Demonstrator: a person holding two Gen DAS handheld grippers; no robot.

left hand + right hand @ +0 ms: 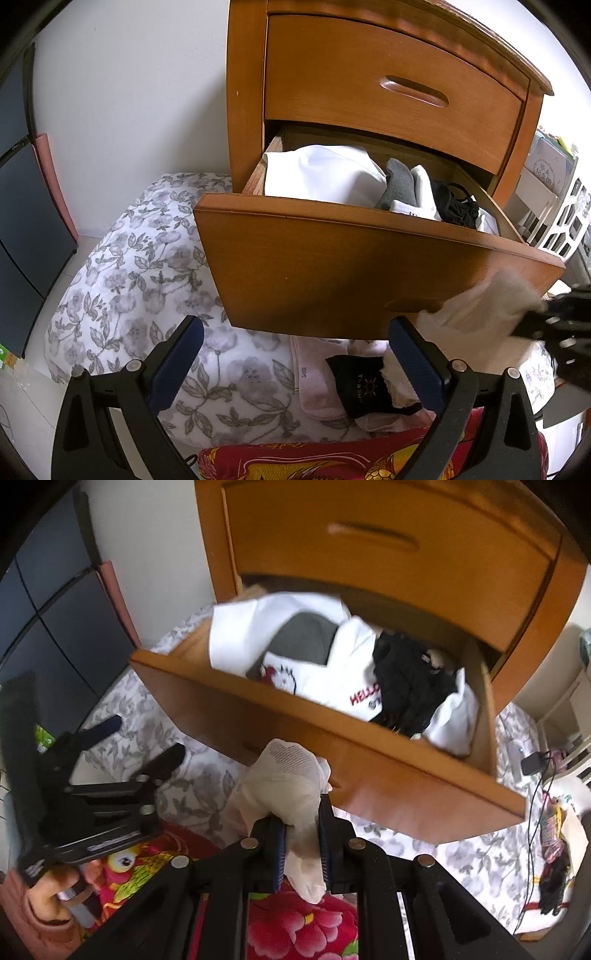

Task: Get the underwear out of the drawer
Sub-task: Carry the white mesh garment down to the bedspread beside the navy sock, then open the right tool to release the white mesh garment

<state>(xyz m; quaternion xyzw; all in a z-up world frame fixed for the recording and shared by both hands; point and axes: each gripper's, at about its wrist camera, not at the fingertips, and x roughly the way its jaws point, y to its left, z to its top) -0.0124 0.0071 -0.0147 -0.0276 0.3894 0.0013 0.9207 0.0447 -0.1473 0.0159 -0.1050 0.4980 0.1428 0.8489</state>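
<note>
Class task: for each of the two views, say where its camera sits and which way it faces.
Left wrist: on the left gripper, open, facing the open drawer from below its front.
Right wrist: on the right gripper, shut on pale underwear, facing the drawer; the person's hand shows.
Shared: drawer, its clothes, floral bedding.

Glossy wood drawer (332, 266) (smooth grain); cream mesh-cloth underwear (288, 786).

Both grippers are black, angular frames with round silver screw heads at the joints and blue ribbed pads on the fingers (417, 363). The left gripper (144, 738) carries a long black handle; the hand (48, 893) wears a pink sleeve (14, 915)
</note>
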